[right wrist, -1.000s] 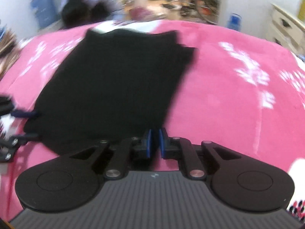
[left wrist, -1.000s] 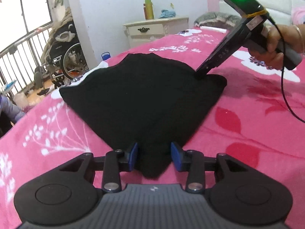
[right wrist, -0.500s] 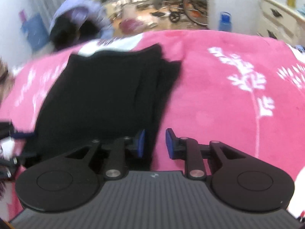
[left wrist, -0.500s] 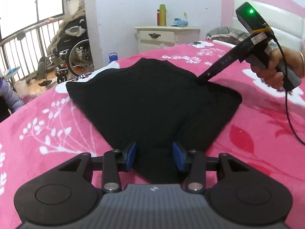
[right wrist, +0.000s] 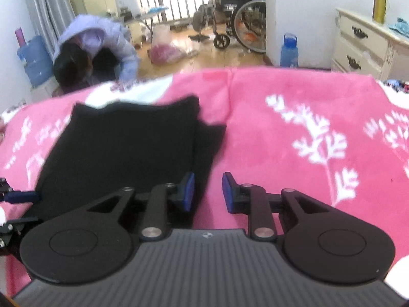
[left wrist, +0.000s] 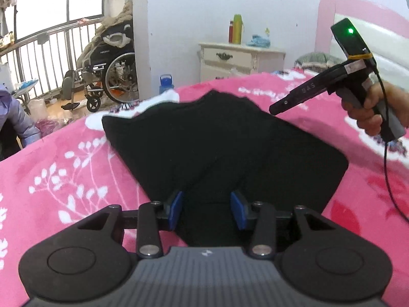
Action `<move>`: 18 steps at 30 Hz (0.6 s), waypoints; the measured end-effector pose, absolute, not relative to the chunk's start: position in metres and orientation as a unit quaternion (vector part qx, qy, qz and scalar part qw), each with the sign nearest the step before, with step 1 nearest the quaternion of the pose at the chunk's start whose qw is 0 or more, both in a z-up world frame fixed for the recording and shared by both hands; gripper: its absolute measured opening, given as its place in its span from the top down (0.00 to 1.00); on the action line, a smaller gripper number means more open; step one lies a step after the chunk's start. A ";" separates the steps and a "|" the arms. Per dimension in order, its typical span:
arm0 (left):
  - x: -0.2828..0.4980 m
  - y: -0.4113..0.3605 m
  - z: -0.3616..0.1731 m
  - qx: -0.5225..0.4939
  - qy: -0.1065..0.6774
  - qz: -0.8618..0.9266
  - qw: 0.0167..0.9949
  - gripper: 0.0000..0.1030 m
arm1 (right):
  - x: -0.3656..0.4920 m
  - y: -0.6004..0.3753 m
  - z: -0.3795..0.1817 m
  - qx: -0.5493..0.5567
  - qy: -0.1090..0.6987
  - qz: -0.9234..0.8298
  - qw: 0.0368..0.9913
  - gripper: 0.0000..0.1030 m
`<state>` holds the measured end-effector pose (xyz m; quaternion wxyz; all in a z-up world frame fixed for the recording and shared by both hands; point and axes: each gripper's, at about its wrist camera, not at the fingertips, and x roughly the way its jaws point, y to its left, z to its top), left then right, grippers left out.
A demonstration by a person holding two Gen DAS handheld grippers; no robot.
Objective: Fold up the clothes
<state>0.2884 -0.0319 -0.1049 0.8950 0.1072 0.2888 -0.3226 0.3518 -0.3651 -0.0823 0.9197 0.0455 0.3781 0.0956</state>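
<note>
A black garment (left wrist: pixel 225 151) lies folded flat on the pink flowered blanket (left wrist: pixel 64 168). My left gripper (left wrist: pixel 208 209) stands open over the garment's near corner, its blue pads on either side of the cloth without pinching it. The right gripper (left wrist: pixel 274 108) shows in the left wrist view at the upper right, held in a hand (left wrist: pixel 368 112) and lifted clear of the cloth. In the right wrist view my right gripper (right wrist: pixel 206 192) is open beside the right edge of the black garment (right wrist: pixel 122 151), nothing between its pads. The left gripper's blue tip (right wrist: pixel 20 196) shows at the left edge.
A person in a lilac jacket (right wrist: pixel 97 48) crouches on the floor beyond the bed. A wheelchair (left wrist: pixel 107 66), a blue bottle (right wrist: pixel 289 51) and a cream nightstand (left wrist: pixel 240 58) stand along the wall. The pink headboard (left wrist: pixel 358 23) rises at the right.
My right gripper opened, let go of the garment's edge and lifted back off the cloth. The garment now lies flat. My left gripper stayed open over the near corner.
</note>
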 end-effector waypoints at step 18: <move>0.355 -0.051 -0.099 0.059 0.291 -0.274 0.915 0.51 | 0.418 -0.345 -0.095 0.045 0.379 0.113 0.918 0.77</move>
